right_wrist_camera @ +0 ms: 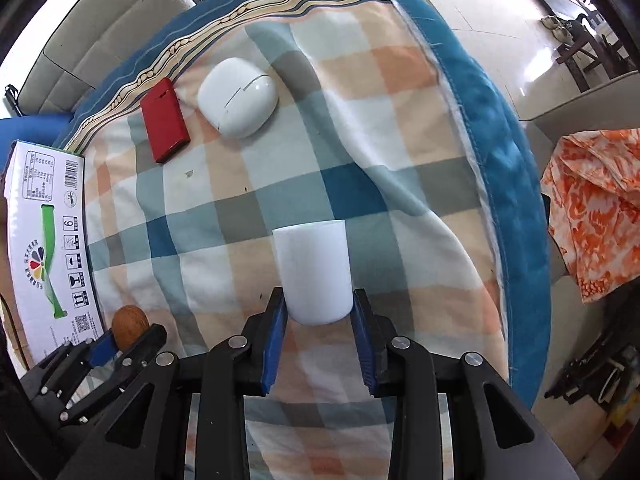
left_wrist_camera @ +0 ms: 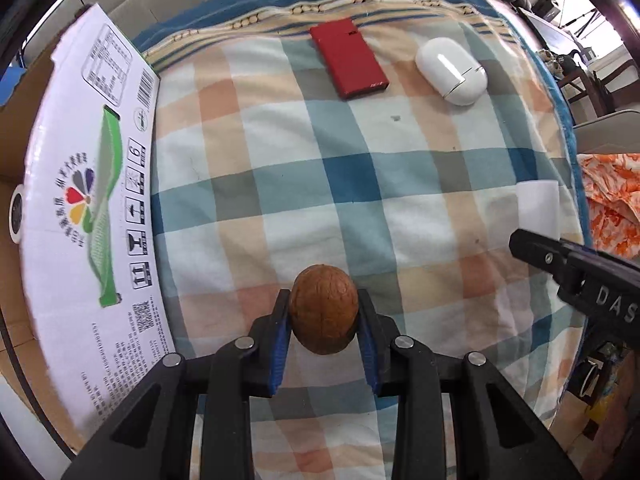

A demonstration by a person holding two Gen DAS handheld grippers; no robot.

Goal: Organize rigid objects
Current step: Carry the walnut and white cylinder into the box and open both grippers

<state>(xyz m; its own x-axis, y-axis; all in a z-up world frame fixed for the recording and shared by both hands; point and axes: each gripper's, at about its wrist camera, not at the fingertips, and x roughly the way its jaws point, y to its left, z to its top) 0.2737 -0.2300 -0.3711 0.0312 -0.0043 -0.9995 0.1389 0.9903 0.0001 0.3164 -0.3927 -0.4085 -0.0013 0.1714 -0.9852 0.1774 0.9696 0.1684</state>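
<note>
My left gripper [left_wrist_camera: 324, 300] is shut on a brown walnut [left_wrist_camera: 324, 314] and holds it over the checked cloth; both also show in the right wrist view, the gripper [right_wrist_camera: 120, 338] and the walnut [right_wrist_camera: 129, 326]. My right gripper [right_wrist_camera: 319, 300] is shut on a white cylinder [right_wrist_camera: 312, 272]; part of this gripper [left_wrist_camera: 576, 268] shows at the right in the left wrist view. A red flat case [left_wrist_camera: 348, 58] [right_wrist_camera: 164, 120] and a white oval case [left_wrist_camera: 450, 70] [right_wrist_camera: 238, 98] lie on the far part of the cloth.
A cardboard box [left_wrist_camera: 80, 184] [right_wrist_camera: 44, 236] with a white printed flap stands along the left side of the cloth. The checked cloth [left_wrist_camera: 320, 168] [right_wrist_camera: 360, 120] has a blue border. An orange patterned fabric [right_wrist_camera: 592, 208] lies off to the right.
</note>
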